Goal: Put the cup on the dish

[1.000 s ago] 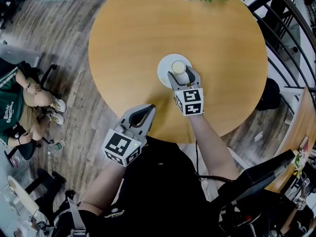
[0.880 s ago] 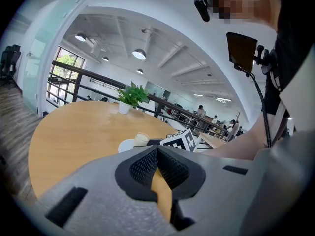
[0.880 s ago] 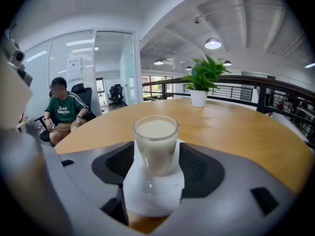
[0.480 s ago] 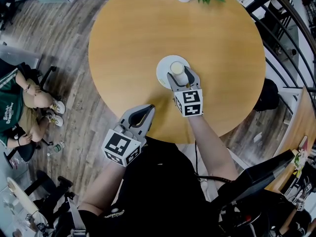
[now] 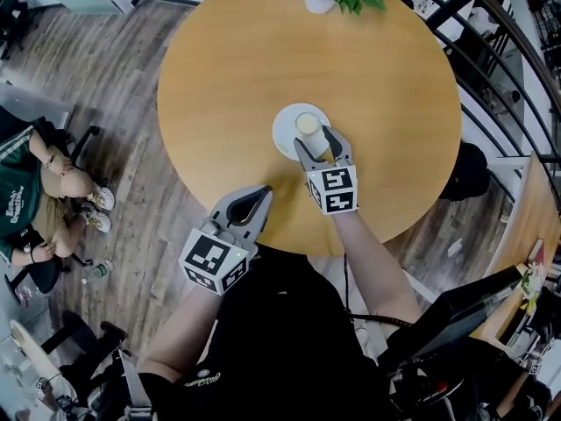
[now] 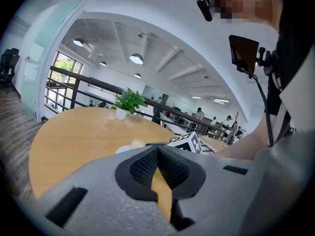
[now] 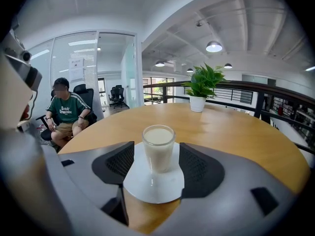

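cup (image 5: 308,124) upright on dish (image 5: 284,140); right gripper (image 5: 314,140) released, jaws flanking cup; left gripper (image 5: 263,192) clenched, empty, at table (image 5: 228,77) edge

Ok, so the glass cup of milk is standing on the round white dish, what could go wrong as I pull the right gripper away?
The glass cup is nearly full and stands between the open jaws of the right gripper with little room either side; a sideways drift could tip it and spill milk. The jaws also overhang the round white dish; dipping might catch its rim and drag it.
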Motion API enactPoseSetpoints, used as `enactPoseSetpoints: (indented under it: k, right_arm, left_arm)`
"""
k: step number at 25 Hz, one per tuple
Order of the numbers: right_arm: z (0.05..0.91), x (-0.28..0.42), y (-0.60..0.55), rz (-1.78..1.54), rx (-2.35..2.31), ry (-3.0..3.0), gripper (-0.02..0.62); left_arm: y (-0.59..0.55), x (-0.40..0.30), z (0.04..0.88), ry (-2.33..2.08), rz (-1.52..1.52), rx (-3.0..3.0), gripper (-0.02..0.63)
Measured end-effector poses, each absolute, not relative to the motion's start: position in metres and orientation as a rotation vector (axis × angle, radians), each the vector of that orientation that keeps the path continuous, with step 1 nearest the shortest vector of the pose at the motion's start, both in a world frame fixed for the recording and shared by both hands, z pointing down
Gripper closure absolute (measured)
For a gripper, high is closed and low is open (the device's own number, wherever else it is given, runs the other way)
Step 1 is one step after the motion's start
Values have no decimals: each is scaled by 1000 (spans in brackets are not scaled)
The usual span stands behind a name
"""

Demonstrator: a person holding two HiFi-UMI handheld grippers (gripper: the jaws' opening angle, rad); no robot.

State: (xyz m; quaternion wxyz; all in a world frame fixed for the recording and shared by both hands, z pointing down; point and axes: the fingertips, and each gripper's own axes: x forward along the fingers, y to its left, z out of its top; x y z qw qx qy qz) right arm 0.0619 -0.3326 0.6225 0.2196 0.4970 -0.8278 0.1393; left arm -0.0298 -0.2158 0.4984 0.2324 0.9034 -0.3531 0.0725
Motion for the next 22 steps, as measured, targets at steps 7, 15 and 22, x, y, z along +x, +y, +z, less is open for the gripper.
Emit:
enactPoseSetpoints:
  k: [7,15,22]
  right_arm:
    - [596,67,-316,386,1392,-2330,327]
    - [542,80,-300,368,1444,-2393,327]
    - [479,93,-281,338,1499,-2471,328]
  left_arm:
    - [-212,-30,485,-1000,189,2504,612]
    - [-213,-27,464,-1020,171,2546,612]
    - [-218,-23,431,-1043,115,2601,612]
